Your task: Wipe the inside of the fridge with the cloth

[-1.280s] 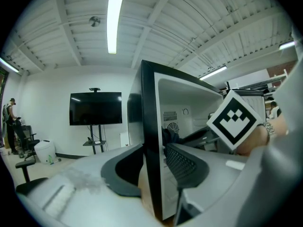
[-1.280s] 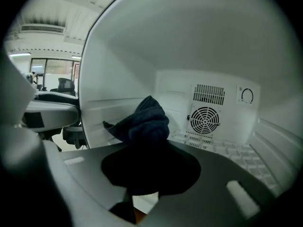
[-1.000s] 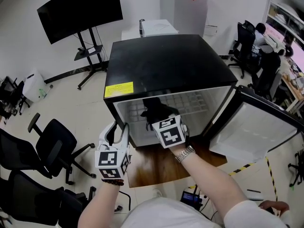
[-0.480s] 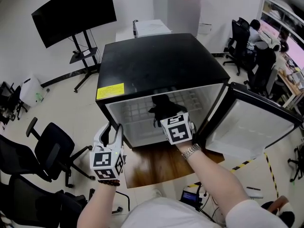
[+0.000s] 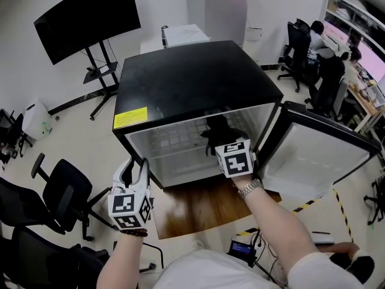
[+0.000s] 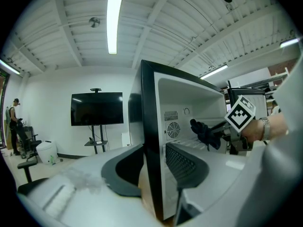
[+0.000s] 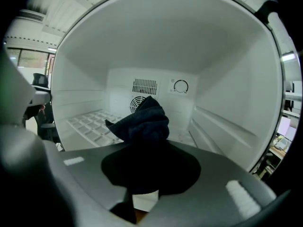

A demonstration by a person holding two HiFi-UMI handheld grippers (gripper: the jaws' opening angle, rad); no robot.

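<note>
The right claw (image 7: 150, 161) is closed on the dark cloth (image 7: 143, 121); the cloth is bunched between its jaws and stands out ahead of the tips, inside the white chamber of the fridge (image 5: 192, 80); whether the cloth touches a wall I cannot tell. Beyond this claw, on the back wall, there is a slotted vent (image 7: 144, 86) and a round dial (image 7: 180, 86) just to its right; below and to the left of the claw lies a white wire shelf (image 7: 87, 124). To the right of the right claw the fridge door (image 5: 319, 158) stands swung open.

The left claw (image 6: 154, 176) is outside the fridge, at its lower left front corner; its jaws stand moderately apart and hold nothing; the black front edge of the fridge's side wall shows in the gap between them, and I cannot tell if a pad touches it. Far to the left of this claw a black screen on a stand (image 6: 96, 109) is against the white wall.
</note>
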